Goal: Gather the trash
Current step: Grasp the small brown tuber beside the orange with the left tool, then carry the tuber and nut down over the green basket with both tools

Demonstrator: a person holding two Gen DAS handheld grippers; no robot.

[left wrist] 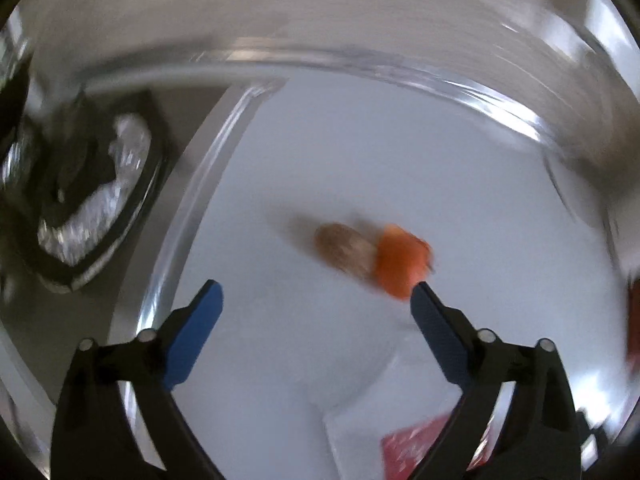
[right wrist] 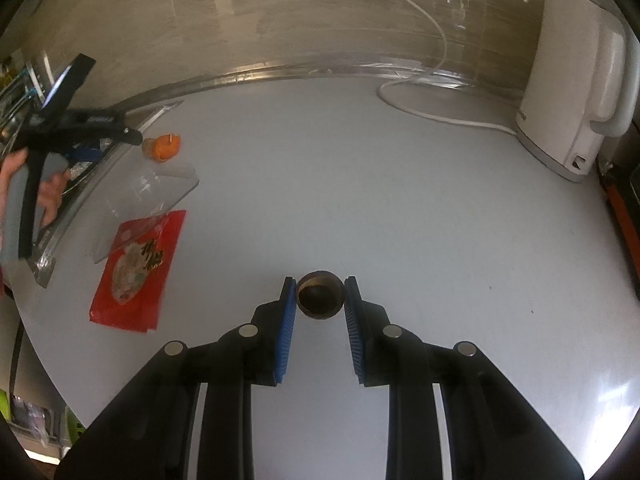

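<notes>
The right tool [right wrist: 320,298] is clamped on a small brown shell [right wrist: 320,297], round and hollow like a little cup. Its blue pads [right wrist: 287,320] press on both sides of the shell, at the near middle of the white tabletop [right wrist: 440,220].

The left tool [left wrist: 316,292] is blurry in its own view. Its two blue pads [left wrist: 196,332] stand wide apart and nothing is between them. Just past its right tip lies an orange scrap [left wrist: 400,260] stuck to a brown lump [left wrist: 344,248], resting on the tabletop.

In the right view, a hand [right wrist: 44,192] holds the left tool at the far left edge of the tabletop, with the orange scrap just beside its tips. Nearer on the left lies a clear plastic lid [right wrist: 148,200], and it partly covers a red snack packet [right wrist: 136,272]. A white kettle [right wrist: 576,80] stands at the far right, with its white cord [right wrist: 424,36] running along the back.
</notes>
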